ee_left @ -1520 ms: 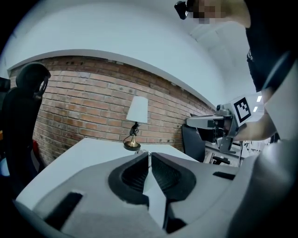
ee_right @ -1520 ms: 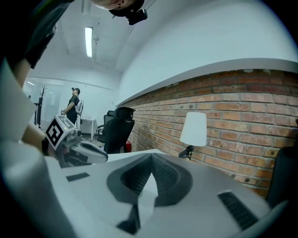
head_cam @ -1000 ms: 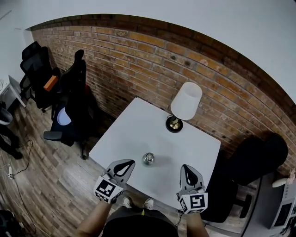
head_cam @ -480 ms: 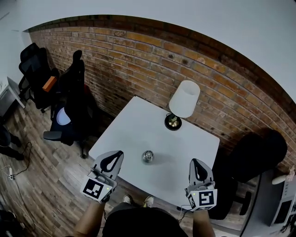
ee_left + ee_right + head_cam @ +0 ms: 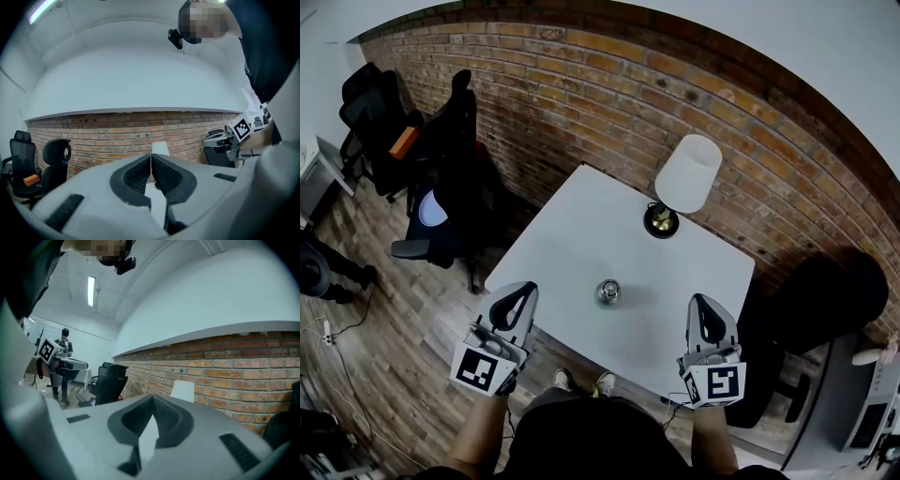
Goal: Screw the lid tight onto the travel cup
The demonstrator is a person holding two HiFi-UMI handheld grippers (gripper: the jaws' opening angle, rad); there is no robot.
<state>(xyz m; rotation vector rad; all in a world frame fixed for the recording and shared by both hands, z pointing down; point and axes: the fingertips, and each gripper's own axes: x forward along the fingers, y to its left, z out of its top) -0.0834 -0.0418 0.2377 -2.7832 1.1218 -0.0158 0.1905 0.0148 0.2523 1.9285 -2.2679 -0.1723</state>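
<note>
The travel cup (image 5: 607, 292) stands upright near the front middle of the white table (image 5: 572, 244), showing a shiny metal top. Whether its lid is tight I cannot tell. My left gripper (image 5: 517, 291) hangs at the table's front left edge, well left of the cup, shut with nothing in it. My right gripper (image 5: 705, 307) hovers at the front right edge, also shut and empty. In the left gripper view the jaws (image 5: 151, 158) meet in a thin line. The right gripper view shows its jaws (image 5: 152, 400) pressed together too. Neither gripper view shows the cup.
A lamp with a white shade (image 5: 686, 176) and dark round base (image 5: 661, 221) stands at the table's far side by the brick wall (image 5: 609, 103). Black office chairs (image 5: 450, 187) stand left; another dark chair (image 5: 825, 309) is at the right. A person (image 5: 63, 363) stands in the distance.
Both grippers have drawn back from the cup toward my body. The left one has slid left and off the table's edge. The cup has not moved.
</note>
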